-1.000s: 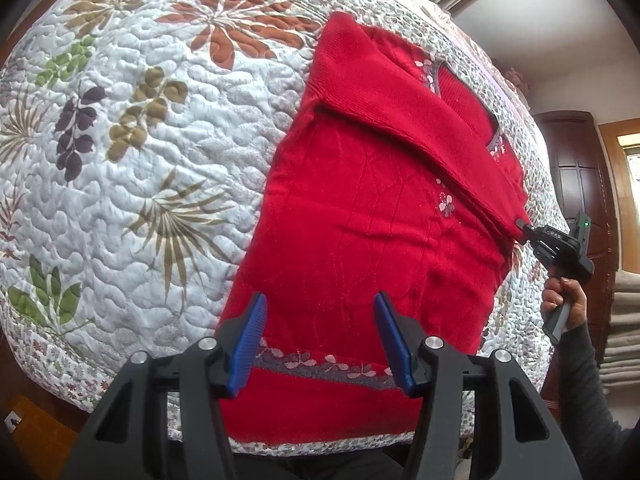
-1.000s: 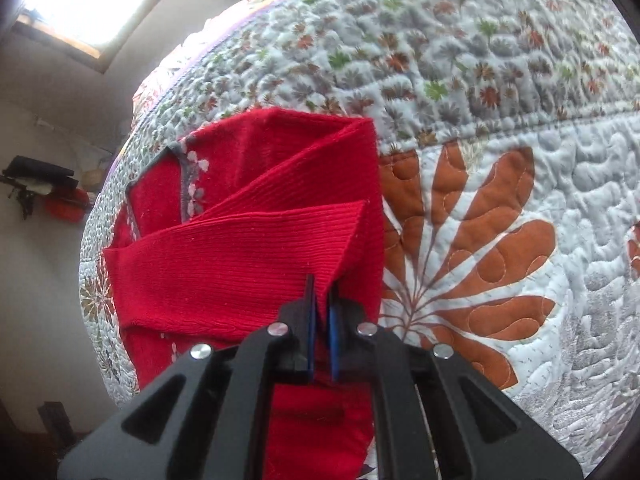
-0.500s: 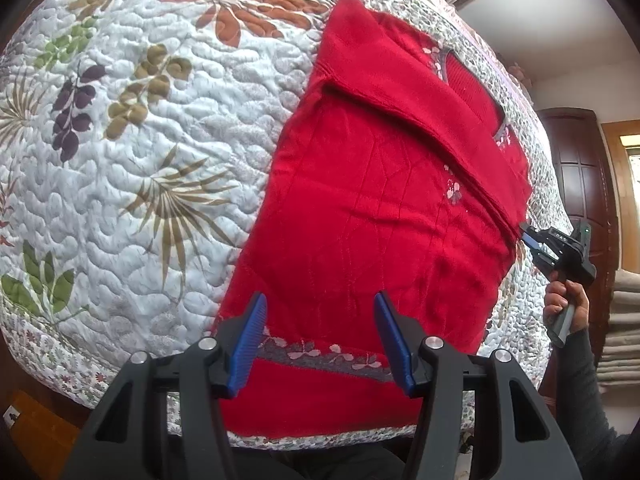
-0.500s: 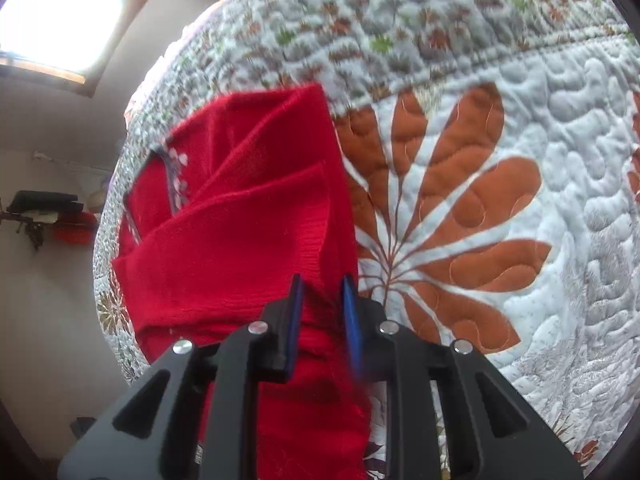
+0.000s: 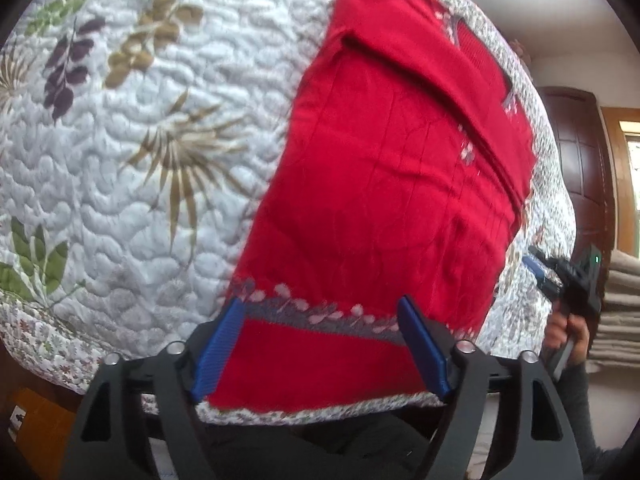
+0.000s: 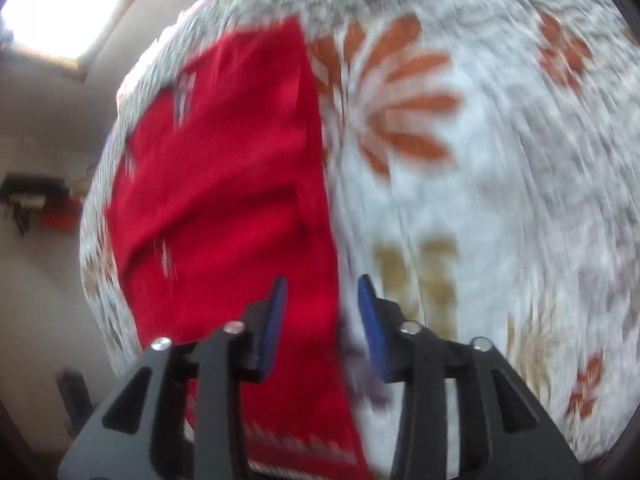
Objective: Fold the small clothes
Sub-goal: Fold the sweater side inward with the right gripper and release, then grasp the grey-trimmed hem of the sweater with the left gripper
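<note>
A small red knit sweater (image 5: 384, 184) lies flat on the quilted bed, both sleeves folded across its chest. Its grey flowered hem band (image 5: 320, 314) is nearest me. My left gripper (image 5: 322, 304) stands open just above the hem, blue pads on either side of the band, gripping nothing. The right gripper (image 5: 538, 266) appears at the sweater's right edge, held by a hand, off the cloth. In the blurred right wrist view the right gripper (image 6: 322, 284) is open over the sweater (image 6: 224, 200) edge, nothing between its fingers.
The white quilt (image 5: 132, 160) with leaf and flower prints spreads wide to the left of the sweater. The bed's front edge (image 5: 280, 416) runs just under the hem. A dark wooden door (image 5: 580, 168) stands beyond the bed at right.
The right gripper let go of the folded sleeve, opened and drew back along the sweater's edge toward the hem. My left gripper dropped closer to the hem band.
</note>
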Action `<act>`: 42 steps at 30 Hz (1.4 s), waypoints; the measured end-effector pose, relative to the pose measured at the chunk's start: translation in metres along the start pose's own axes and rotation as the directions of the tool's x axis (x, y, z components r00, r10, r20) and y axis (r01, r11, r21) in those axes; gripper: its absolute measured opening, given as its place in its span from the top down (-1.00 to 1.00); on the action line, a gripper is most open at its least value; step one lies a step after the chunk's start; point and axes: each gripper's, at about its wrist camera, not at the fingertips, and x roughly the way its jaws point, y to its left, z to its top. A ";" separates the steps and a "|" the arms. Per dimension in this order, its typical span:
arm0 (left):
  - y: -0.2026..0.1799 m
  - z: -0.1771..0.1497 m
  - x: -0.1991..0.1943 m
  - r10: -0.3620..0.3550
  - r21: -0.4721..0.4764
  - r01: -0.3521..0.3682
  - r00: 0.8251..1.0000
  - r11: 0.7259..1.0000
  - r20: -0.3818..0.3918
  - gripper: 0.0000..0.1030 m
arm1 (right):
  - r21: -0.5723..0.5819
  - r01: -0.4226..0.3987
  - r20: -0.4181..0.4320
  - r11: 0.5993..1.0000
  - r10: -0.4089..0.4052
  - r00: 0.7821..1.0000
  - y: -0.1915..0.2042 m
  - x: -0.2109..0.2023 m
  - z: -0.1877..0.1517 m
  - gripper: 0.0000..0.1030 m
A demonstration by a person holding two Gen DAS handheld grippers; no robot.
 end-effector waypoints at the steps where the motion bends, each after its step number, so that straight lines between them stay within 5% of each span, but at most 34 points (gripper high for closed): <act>1: 0.004 -0.003 0.002 -0.006 -0.001 0.006 1.000 1.000 -0.012 -0.63 | -0.002 -0.004 -0.014 1.000 0.004 1.000 -0.002 -0.002 -0.013 0.11; 9: 0.064 -0.040 0.022 -0.082 -0.093 0.074 0.993 0.993 -0.086 -0.67 | -0.043 0.007 -0.148 0.999 -0.014 0.989 -0.021 0.005 -0.136 -0.47; 20: 0.102 -0.065 0.053 -0.240 -0.196 0.215 0.964 0.957 -0.113 -0.67 | -0.017 -0.070 -0.276 0.997 0.063 0.959 -0.044 0.035 -0.204 -0.42; 29: 0.094 -0.066 0.071 -0.206 -0.175 0.180 0.968 0.968 -0.145 -0.65 | -0.026 -0.063 -0.298 0.998 0.053 0.953 -0.034 0.059 -0.209 -0.41; 35: 0.076 -0.073 0.076 -0.168 -0.133 0.143 0.966 0.981 -0.197 0.16 | 0.003 -0.086 -0.291 0.996 0.083 0.953 -0.040 0.058 -0.208 -0.30; 37: 0.073 -0.074 0.076 -0.154 -0.133 0.130 0.968 0.983 -0.196 0.26 | 0.013 -0.099 -0.300 0.995 0.098 0.949 -0.041 0.060 -0.208 -0.17; 39: 0.072 -0.075 0.078 -0.153 -0.140 0.125 0.967 0.982 -0.204 0.69 | 0.027 -0.105 -0.303 0.994 0.108 0.947 -0.043 0.060 -0.209 0.02; 42: 0.068 -0.079 0.077 -0.136 -0.133 0.110 0.968 0.985 -0.209 0.85 | 0.058 -0.117 -0.309 0.991 0.129 0.942 -0.048 0.058 -0.209 0.39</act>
